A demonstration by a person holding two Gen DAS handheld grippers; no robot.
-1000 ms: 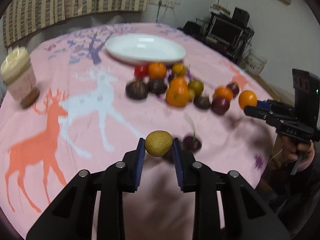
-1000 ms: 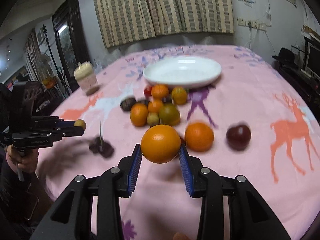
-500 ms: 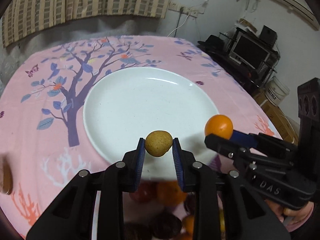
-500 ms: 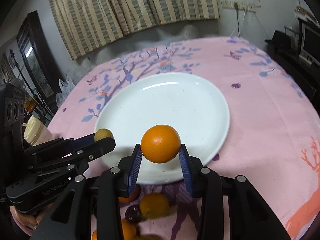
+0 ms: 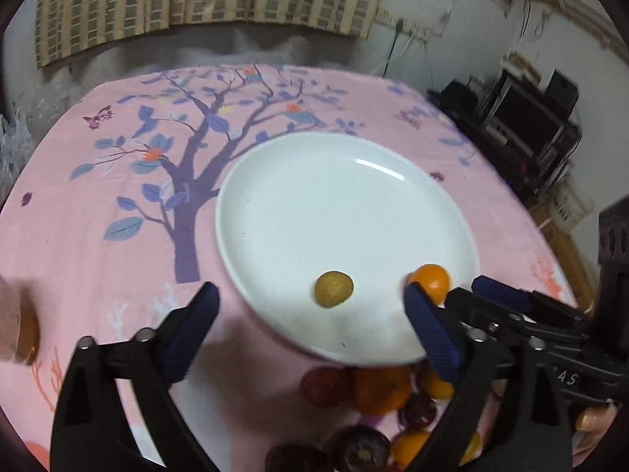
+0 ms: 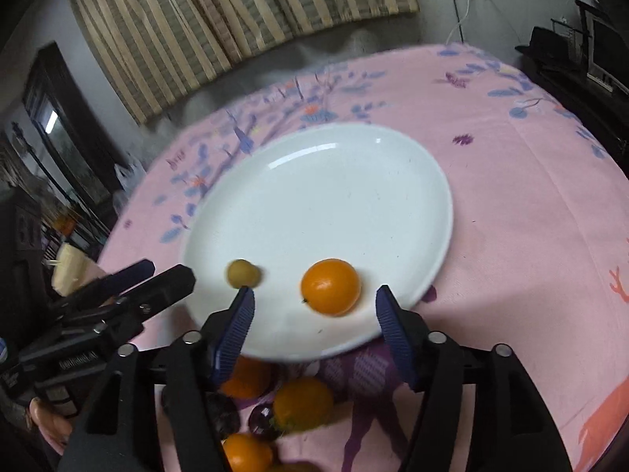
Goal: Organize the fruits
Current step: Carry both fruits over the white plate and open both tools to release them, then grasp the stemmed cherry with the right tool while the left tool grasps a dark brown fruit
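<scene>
While both claws have just spread, a glossy orange (image 6: 331, 286) and dull yellow-brown fruit (image 5: 333, 288) rest free on the plate (image 5: 334, 196).

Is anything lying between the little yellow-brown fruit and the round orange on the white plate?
No. In the right wrist view, only bare white plate lies between the yellow-brown fruit and the orange.

Both grippers' fingers just opened, yellow fruit (image 5: 333, 288) and orange (image 6: 330, 286) released onto plate (image 5: 314, 181)
</scene>
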